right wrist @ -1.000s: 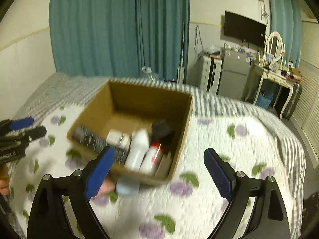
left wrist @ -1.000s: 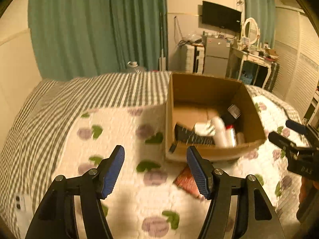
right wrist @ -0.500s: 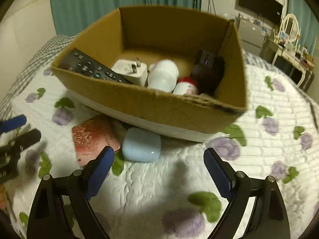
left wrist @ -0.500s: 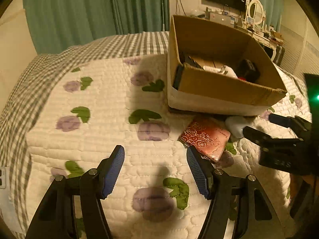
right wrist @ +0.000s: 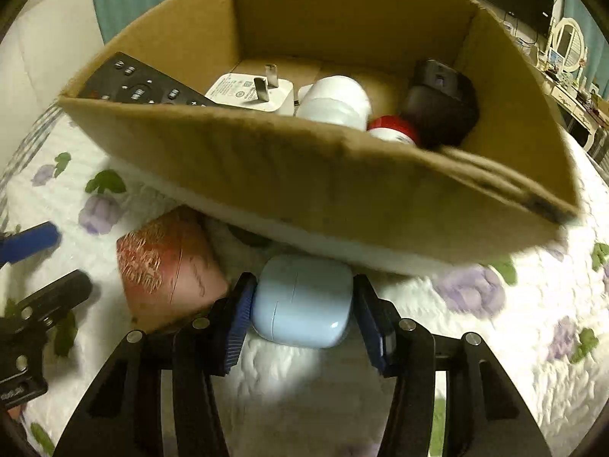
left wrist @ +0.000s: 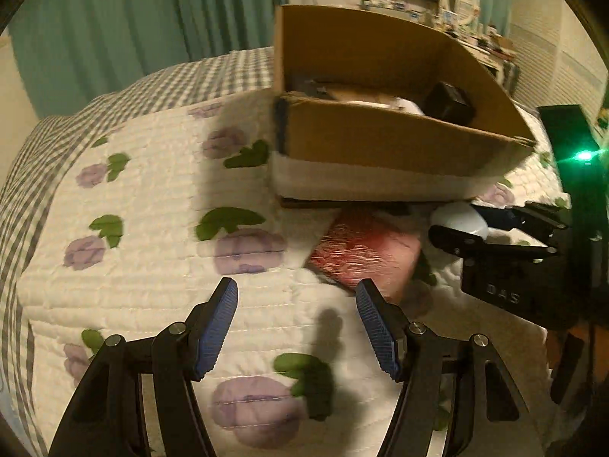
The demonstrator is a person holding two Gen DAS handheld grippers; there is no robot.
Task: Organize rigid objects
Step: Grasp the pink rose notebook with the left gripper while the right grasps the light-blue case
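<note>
A light blue earbud case [right wrist: 300, 304] lies on the flowered quilt against the front of the cardboard box [right wrist: 304, 179]. My right gripper [right wrist: 303, 280] straddles it, its jaws closing with both blue pads against the case's sides. A red patterned flat box [right wrist: 167, 270] lies just left of the case. In the left wrist view my left gripper [left wrist: 295, 289] stands open over the quilt with nothing between its fingers. The red box [left wrist: 365, 251] is just beyond its right finger, and the right gripper [left wrist: 462, 224] is at the case [left wrist: 453, 215] to the right.
The cardboard box holds a black remote [right wrist: 141, 87], a white plug adapter [right wrist: 247, 91], a white bottle [right wrist: 335, 103], a red-capped item [right wrist: 392, 129] and a black object [right wrist: 441, 103]. Quilt [left wrist: 152, 228] stretches left of the box. Teal curtains and furniture stand behind the bed.
Both grippers came down closer to the quilt and the box front. The right jaws went from wide apart to closed around the blue case. The left jaws stayed open.
</note>
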